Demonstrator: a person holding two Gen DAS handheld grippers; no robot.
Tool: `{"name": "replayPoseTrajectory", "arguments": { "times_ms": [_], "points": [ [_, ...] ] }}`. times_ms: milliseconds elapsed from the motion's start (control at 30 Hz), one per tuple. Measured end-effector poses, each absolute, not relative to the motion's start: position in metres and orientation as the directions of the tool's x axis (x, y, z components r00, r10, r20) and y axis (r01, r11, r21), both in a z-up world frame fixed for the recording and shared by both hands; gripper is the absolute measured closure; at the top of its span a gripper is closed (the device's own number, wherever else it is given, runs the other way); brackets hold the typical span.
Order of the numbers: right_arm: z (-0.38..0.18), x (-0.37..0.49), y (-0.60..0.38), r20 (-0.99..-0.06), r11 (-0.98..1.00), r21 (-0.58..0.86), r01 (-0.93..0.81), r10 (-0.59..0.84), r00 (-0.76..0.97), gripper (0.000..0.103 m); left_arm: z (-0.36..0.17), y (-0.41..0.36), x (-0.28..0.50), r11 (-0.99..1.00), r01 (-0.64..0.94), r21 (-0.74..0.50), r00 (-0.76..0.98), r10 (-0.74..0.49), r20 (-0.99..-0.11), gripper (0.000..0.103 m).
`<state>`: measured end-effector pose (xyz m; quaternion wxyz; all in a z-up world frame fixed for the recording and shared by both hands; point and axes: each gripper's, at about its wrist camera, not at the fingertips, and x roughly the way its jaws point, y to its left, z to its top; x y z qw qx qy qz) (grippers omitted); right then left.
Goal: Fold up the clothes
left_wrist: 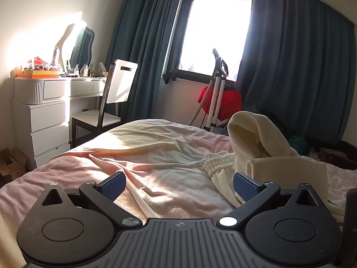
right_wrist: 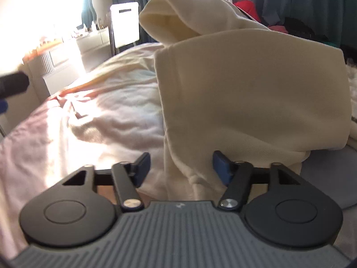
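a cream garment (left_wrist: 263, 156) with a gathered elastic waistband (left_wrist: 219, 159) lies heaped on the right side of the bed (left_wrist: 67, 174), on a pink and pale yellow cover rumpled into long creases. part of the cloth stands up in a tall hollow fold (right_wrist: 169, 20) toward the far end of the bed, and a broad flat panel of it (right_wrist: 256, 84) hangs lower and nearer to the right wrist camera.

the left claw (left_wrist: 178, 185) hovers over the middle of the bed with its blue pads spread wide and nothing between them; its right pad (left_wrist: 245, 186) sits just beside the near edge of the cream cloth. the right claw (right_wrist: 180, 167) is partly spread, and a hanging fold of the garment drops into the gap between its fingers. the picture is blurred there, so whether either pad touches the cloth cannot be told, and the pads do not look pressed on it.

beyond the far left corner of the bed stand a white chair (left_wrist: 116, 93) and a white dresser (left_wrist: 44, 116) cluttered with bottles and a mirror. dark teal curtains (left_wrist: 142, 51) frame a bright window (left_wrist: 214, 29), with a red item (left_wrist: 225, 102) below it.
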<state>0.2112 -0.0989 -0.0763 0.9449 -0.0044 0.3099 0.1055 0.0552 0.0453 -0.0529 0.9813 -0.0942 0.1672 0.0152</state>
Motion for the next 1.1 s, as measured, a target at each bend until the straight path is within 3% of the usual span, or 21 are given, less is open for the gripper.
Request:
{"name": "replayPoseTrajectory", "arguments": {
  "times_ms": [67, 233, 300, 333, 467, 667, 867, 1100],
  "points": [
    [-0.069, 0.209, -0.104, -0.583, 0.983, 0.044, -0.178, 0.170, 0.794, 0.085, -0.054, 0.047, 0.058, 0.979, -0.047, -0.200, 0.942, -0.023, -0.336, 0.000],
    [-0.009, 0.184, -0.158, -0.485, 0.997, 0.077, 0.002, 0.036, 0.874, 0.087, -0.054, 0.045, 0.058, 0.980, -0.025, -0.199, 0.942, -0.044, -0.332, 0.000],
    [0.012, 0.172, -0.198, -0.455, 0.980, 0.138, 0.144, -0.066, 0.888, 0.097, -0.053, 0.044, 0.055, 0.979, -0.009, -0.202, 0.944, -0.058, -0.326, 0.000],
    [0.022, 0.166, -0.219, -0.443, 0.960, 0.173, 0.221, -0.125, 0.888, 0.097, -0.053, 0.044, 0.054, 0.979, 0.000, -0.204, 0.945, -0.067, -0.321, 0.000],
    [0.035, 0.132, -0.313, -0.442, 0.786, 0.356, 0.505, -0.334, 0.832, 0.099, -0.052, 0.040, 0.050, 0.979, 0.023, -0.204, 0.945, -0.088, -0.315, 0.000],
    [0.013, 0.078, -0.404, -0.459, 0.456, 0.455, 0.765, -0.616, 0.640, 0.100, -0.055, 0.032, 0.047, 0.983, 0.037, -0.178, 0.936, -0.097, -0.337, 0.000],
    [0.003, 0.078, -0.381, -0.471, 0.490, 0.547, 0.679, -0.490, 0.733, 0.098, -0.058, 0.012, 0.054, 0.986, 0.065, -0.152, 0.928, -0.116, -0.355, 0.000],
    [0.010, 0.115, -0.305, -0.405, 0.713, 0.566, 0.414, -0.197, 0.893, 0.096, -0.028, -0.022, 0.105, 0.993, 0.114, -0.038, 0.955, -0.120, -0.272, 0.000]
  ]
}}
